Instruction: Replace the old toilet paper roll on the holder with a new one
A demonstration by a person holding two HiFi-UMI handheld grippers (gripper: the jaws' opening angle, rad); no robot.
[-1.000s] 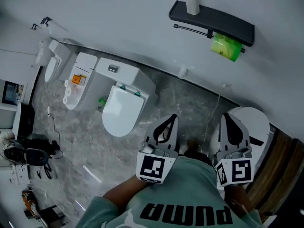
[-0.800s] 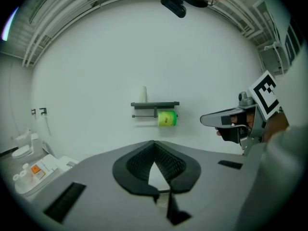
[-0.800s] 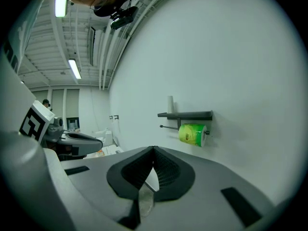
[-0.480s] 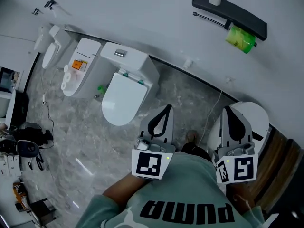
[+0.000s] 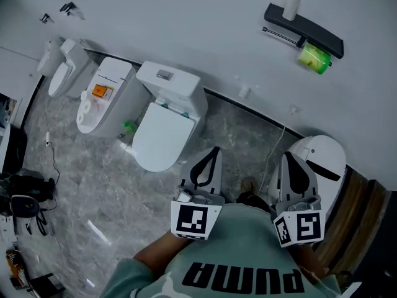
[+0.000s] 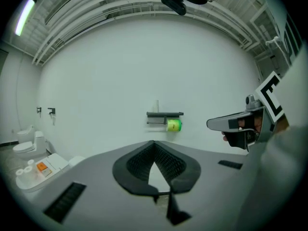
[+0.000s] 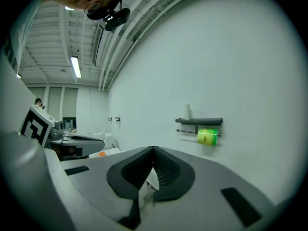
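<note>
Wall shelf (image 5: 315, 34) — white cylinder (image 5: 290, 6) atop.

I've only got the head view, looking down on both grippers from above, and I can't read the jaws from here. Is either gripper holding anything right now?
Observer: No. The left gripper view shows the left gripper with its jaws together and nothing between them.
Operator: And the other one?
Observer: Same. In its own view the right gripper is shut, tips meeting, and empty.
</note>
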